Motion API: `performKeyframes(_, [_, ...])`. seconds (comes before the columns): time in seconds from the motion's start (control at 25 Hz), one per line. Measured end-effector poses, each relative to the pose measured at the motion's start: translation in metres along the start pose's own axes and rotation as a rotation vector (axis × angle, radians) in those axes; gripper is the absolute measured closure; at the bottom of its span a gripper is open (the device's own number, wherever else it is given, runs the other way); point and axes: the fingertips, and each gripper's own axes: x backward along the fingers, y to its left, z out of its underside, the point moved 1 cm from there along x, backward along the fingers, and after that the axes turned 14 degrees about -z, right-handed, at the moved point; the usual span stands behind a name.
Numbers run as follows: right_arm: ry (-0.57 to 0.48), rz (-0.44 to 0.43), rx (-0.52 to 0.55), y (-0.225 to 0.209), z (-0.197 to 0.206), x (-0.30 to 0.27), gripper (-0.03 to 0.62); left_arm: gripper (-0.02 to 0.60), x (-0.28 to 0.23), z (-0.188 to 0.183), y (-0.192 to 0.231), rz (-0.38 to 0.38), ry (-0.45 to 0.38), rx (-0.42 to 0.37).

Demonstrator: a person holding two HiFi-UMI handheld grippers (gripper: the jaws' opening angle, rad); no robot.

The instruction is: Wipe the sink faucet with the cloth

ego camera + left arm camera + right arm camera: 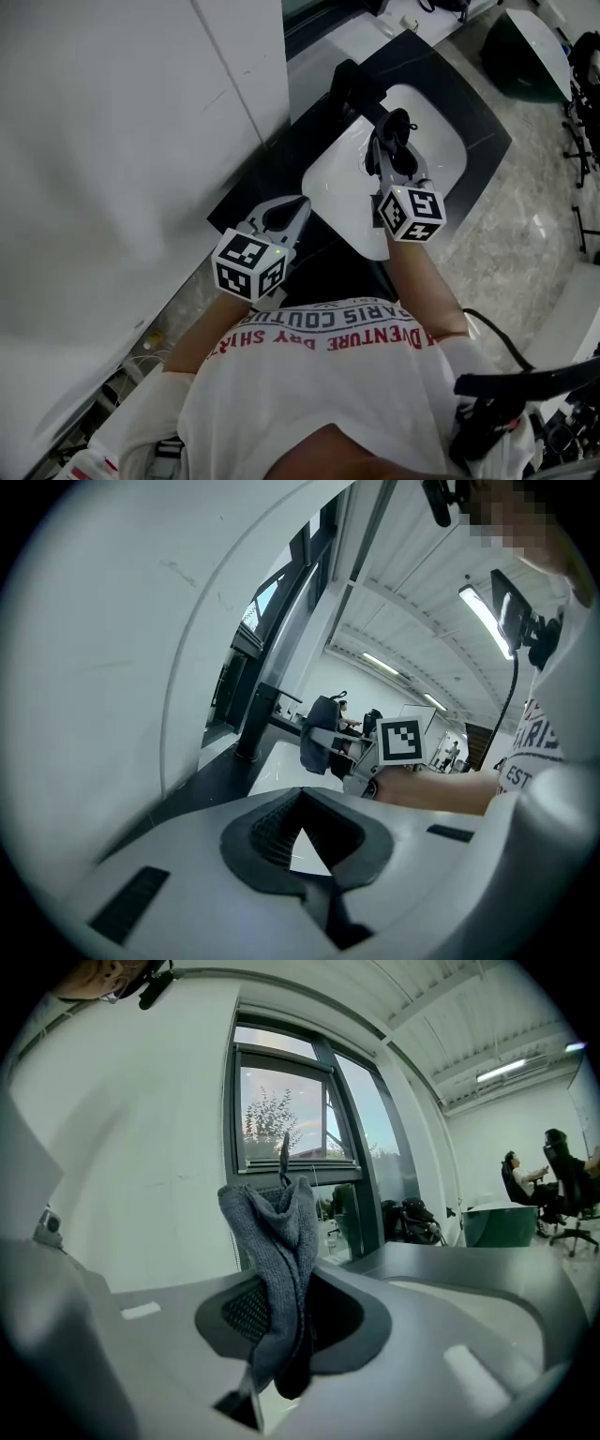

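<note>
My right gripper (393, 142) is clamped on the cloth (277, 1260). The grey knit stands bunched up out of the closed jaws, with a dark fold hanging below them. My left gripper (314, 883) has its jaws drawn together with nothing between them, leaving only a small triangular gap further back between the pads.

From the head view, the cloth is over the white sink (339, 199), right at the outer end of the black faucet (354, 86). I cannot tell whether it touches the faucet. My left gripper is off to the side, above the black counter (281, 159) and near the sink's corner, well apart from the faucet.

The sink is a rounded white basin set in the counter, which runs along a plain white wall (112, 141). On the other side of the counter the floor (525, 187) is pale, glossy and stone-patterned. My white T-shirt (328, 384) with its red lettering fills the bottom of the head view.

The right gripper view looks past the cloth to a dark-framed window (281, 1101) with a tree outside. Further right in that view, people (520, 1180) sit on office chairs in a bright open room. In the left gripper view, strip lights (483, 616) run along a white ribbed ceiling.
</note>
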Motion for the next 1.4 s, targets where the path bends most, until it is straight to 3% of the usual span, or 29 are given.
performKeyframes(0.16, [-0.006,-0.017,0.029,0.003,-0.004,0.005,0.514,0.58,0.005,0.001,-0.001,-0.003,-0.001,-0.003])
performKeyframes(0.52, [-0.035,0.086,-0.001,-0.045,-0.005,0.027,0.514,0.58,0.005,0.01,-0.006,-0.004,0.008,0.008])
performKeyframes(0.92, [-0.006,0.024,-0.032,-0.044,-0.007,0.025,0.514,0.58,0.007,-0.003,-0.019,-0.017,-0.035,0.007])
performKeyframes(1.08, [-0.007,-0.066,-0.056,-0.037,-0.009,0.048,0.514,0.58,0.018,-0.013,-0.036,-0.077,-0.087,0.006])
performKeyframes(1.2, [0.024,-0.201,-0.09,-0.034,0.001,0.064,0.514,0.58,0.011,0.0,-0.055,-0.146,-0.082,0.042])
performKeyframes(1.4, [0.081,-0.401,-0.106,-0.048,0.004,0.119,0.514,0.581,-0.016,0.009,-0.134,-0.235,-0.122,0.09])
